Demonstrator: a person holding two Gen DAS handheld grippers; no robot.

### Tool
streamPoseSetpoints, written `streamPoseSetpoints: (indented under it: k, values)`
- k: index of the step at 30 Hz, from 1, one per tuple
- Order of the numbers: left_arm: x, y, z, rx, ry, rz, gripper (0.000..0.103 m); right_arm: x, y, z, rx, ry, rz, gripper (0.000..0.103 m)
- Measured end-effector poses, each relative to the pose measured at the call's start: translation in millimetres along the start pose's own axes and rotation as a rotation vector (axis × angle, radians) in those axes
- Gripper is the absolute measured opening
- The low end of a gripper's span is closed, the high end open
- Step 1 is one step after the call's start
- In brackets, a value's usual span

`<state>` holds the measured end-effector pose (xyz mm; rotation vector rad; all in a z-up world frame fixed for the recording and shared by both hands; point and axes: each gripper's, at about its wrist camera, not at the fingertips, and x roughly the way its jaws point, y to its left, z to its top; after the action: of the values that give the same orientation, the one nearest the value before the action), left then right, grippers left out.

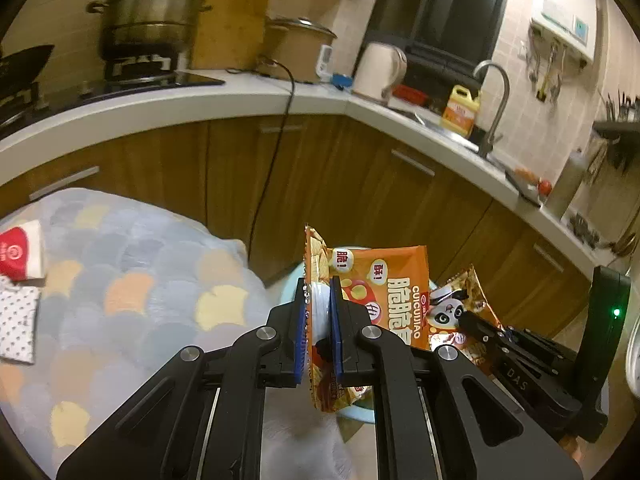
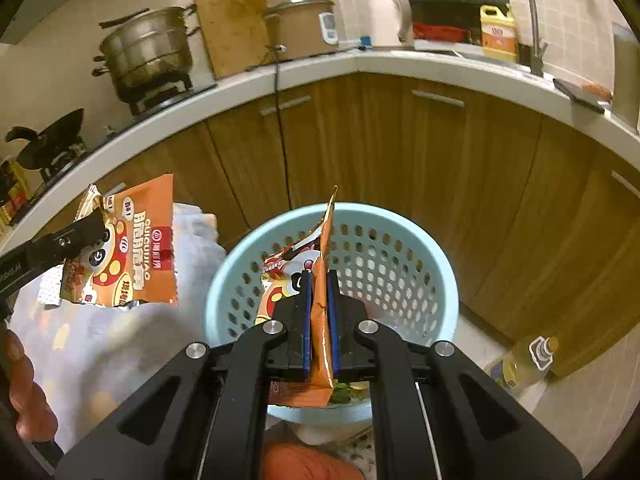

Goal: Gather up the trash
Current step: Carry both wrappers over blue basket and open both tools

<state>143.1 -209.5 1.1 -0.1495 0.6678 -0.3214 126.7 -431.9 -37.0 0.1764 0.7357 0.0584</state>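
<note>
In the left wrist view my left gripper [image 1: 320,292] is shut on the edge of an orange snack bag [image 1: 392,280], which hangs upright from the pads. To its right, my right gripper [image 1: 466,319] pinches a second bag with a panda print [image 1: 450,308]. In the right wrist view the right gripper [image 2: 319,280] is shut on that bag [image 2: 327,232], seen edge-on, directly above the open light blue perforated basket [image 2: 400,240]. The left gripper [image 2: 94,220] holds its orange bag [image 2: 136,248] up at the left, beside the basket and over the cloth.
A table under a pastel scale-patterned cloth [image 1: 140,300] lies left of the basket, with a red-and-white pack [image 1: 20,254] and a dotted wrapper [image 1: 16,320] on it. Wooden cabinets and a white counter [image 2: 440,68] curve behind. A bottle [image 2: 524,364] stands on the floor at right.
</note>
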Motion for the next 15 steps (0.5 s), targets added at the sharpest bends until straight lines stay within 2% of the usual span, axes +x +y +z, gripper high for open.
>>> streamPoseSetpoints:
  k: [5,8,9,15]
  values:
    - [27,-11,-4,0.029,0.046,0.012,0.012,21,-13,-2,0.023,0.057,-0.008,0.006]
    - [36,-14,-7,0.036,0.065,0.016,0.034,29,-16,-5,0.03,0.086,-0.013,0.008]
    - [37,-13,-9,0.038,0.067,0.024,0.038,30,-17,-6,0.031,0.092,-0.014,0.009]
    - [35,-6,-15,0.019,0.075,0.024,0.038,28,-20,-10,0.046,0.099,-0.015,0.019]
